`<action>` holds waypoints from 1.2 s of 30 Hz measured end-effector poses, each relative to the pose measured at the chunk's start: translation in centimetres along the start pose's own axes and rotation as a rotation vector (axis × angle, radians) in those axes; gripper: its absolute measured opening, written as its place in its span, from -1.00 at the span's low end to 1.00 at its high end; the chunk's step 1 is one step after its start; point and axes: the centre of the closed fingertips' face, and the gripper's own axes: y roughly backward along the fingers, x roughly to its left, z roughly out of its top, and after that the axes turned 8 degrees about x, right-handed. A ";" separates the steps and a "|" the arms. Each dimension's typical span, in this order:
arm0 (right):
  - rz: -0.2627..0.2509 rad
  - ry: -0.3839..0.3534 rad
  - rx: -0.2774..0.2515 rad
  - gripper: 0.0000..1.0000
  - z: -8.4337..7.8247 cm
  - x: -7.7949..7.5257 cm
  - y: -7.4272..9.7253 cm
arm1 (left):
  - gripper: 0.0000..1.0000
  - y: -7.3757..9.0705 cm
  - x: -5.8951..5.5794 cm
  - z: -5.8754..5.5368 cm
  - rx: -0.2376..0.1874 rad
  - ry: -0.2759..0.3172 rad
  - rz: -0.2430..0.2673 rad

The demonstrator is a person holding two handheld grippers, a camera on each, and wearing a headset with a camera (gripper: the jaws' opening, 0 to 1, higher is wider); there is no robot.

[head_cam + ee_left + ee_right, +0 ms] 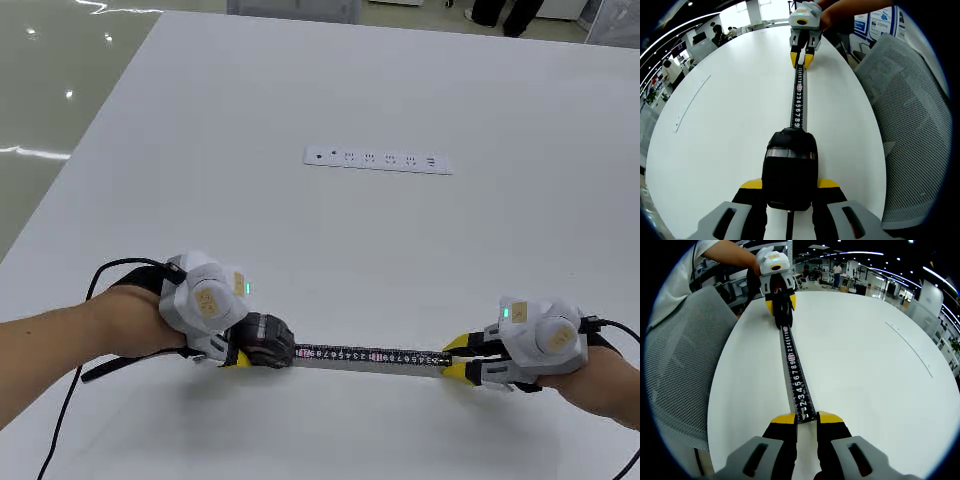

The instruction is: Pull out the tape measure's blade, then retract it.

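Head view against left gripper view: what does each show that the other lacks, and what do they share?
Head view: the left hand around the left gripper, and glossy floor beside the table. Left gripper view: a mesh chair and people beyond the table's far end. Shared: the left gripper clamping the case, the blade drawn out, the right gripper pinching its end, the power strip.

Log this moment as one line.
left gripper: shut on tape measure case | right gripper: shut on blade | state: blade out, along table
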 end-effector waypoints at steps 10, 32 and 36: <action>-0.001 -0.003 0.006 -0.80 -0.6 0.0 0.3 | -0.38 0.0 0.0 0.0 0.000 -0.001 0.001; -0.017 -0.010 0.026 -0.81 -1.8 -0.5 1.0 | -0.38 0.0 0.0 0.0 -0.003 0.004 0.001; -0.019 -0.010 0.029 -0.81 -1.9 -0.5 1.2 | -0.38 0.1 0.0 0.1 -0.003 0.004 0.002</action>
